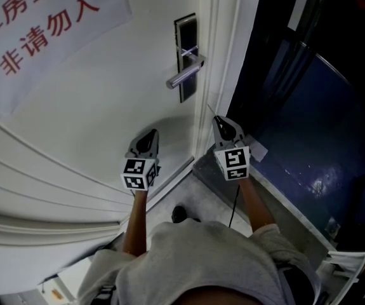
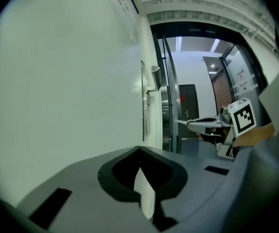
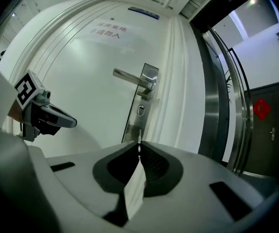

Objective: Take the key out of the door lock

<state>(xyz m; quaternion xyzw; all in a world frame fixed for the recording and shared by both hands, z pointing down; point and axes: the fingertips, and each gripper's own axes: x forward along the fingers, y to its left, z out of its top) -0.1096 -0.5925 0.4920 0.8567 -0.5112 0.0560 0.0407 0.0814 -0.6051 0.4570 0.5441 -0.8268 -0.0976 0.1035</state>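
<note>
The white door carries a dark lock plate (image 1: 186,56) with a silver lever handle (image 1: 183,75). In the right gripper view the plate (image 3: 140,111) stands ahead, its keyhole (image 3: 140,110) bare under the lever (image 3: 132,76). My right gripper (image 1: 219,121) is shut on the key (image 3: 139,141), whose thin metal blade pokes out past the tips, clear of the door (image 1: 211,110). From the left gripper view, the right gripper (image 2: 190,124) points at the door's edge. My left gripper (image 1: 150,134) hangs beside the door, below the lock, shut with nothing in it (image 2: 139,149).
A paper sign with red characters (image 1: 36,24) is stuck on the door. The door frame (image 1: 217,56) runs beside the lock, and a dark blue floor (image 1: 296,138) lies through the opening at the right. A glass partition and a far dark door (image 2: 187,103) show beyond.
</note>
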